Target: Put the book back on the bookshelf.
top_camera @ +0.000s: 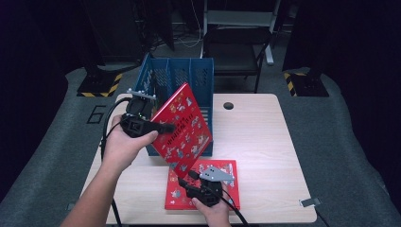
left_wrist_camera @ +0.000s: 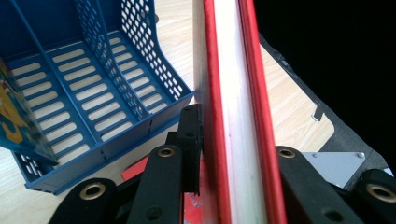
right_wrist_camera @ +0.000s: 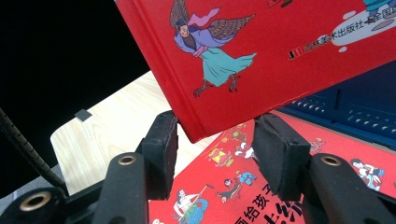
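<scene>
A person stands a red picture book (top_camera: 185, 126) on its corner in front of a blue slotted file rack (top_camera: 201, 75) near the far left edge of the tabletop (top_camera: 265, 142). The left tool (top_camera: 166, 127) is clamped across the book's thickness; in the left gripper view its jaws press both red covers (left_wrist_camera: 233, 116). The right tool (top_camera: 185, 182) sits under the book's lowest corner with jaws apart, not touching it. A second red picture book (top_camera: 227, 191) lies flat near the tabletop's near edge, beneath that tool. One illustrated book (left_wrist_camera: 14, 116) already leans in an outer rack compartment. Judging by this, filing is underway: the lifted book remains outside the rack, and the flat one is untouched.
</scene>
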`<state>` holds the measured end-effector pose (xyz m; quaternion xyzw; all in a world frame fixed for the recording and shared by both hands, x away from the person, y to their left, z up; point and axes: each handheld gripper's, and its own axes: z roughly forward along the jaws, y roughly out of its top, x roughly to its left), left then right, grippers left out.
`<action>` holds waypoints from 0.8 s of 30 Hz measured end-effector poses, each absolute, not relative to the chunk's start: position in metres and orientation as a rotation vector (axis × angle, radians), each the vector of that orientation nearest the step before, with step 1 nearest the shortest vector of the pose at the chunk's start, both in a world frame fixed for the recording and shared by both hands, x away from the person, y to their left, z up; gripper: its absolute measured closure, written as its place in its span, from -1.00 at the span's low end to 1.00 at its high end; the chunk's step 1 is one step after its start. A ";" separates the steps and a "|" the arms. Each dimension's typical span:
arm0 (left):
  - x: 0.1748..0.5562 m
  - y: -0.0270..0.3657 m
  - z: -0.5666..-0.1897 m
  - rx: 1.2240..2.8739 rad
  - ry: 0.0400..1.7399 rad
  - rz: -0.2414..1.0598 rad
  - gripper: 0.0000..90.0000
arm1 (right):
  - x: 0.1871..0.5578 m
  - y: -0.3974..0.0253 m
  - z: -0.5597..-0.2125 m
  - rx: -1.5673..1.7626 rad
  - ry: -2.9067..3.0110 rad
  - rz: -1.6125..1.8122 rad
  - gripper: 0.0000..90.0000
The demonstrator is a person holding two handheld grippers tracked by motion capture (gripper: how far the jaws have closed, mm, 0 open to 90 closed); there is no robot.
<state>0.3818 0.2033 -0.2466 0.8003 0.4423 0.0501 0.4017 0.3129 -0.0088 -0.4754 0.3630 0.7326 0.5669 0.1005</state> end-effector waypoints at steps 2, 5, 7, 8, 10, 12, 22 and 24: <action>0.383 0.205 -0.246 2.038 1.114 0.147 0.66 | 0.314 -0.008 -0.475 1.073 2.169 1.671 0.12; 0.384 0.205 -0.244 2.031 1.129 0.150 0.66 | 0.315 -0.007 -0.473 1.069 2.174 1.671 0.12; 0.384 0.206 -0.242 2.023 1.133 0.149 0.66 | 0.316 -0.005 -0.471 1.087 2.158 1.683 0.12; 0.385 0.208 -0.241 2.029 1.125 0.159 0.66 | 0.317 -0.005 -0.470 1.080 2.156 1.682 0.12; 0.385 0.209 -0.238 2.027 1.127 0.145 0.66 | 0.318 -0.005 -0.468 1.062 2.160 1.683 0.12; 0.385 0.210 -0.236 2.030 1.129 0.153 0.66 | 0.319 -0.005 -0.466 1.055 2.160 1.682 0.12; 0.389 0.213 -0.231 2.026 1.147 0.166 0.67 | 0.326 -0.002 -0.460 1.037 2.166 1.675 0.12; 0.390 0.214 -0.231 2.033 1.147 0.170 0.67 | 0.328 -0.001 -0.459 1.036 2.177 1.690 0.12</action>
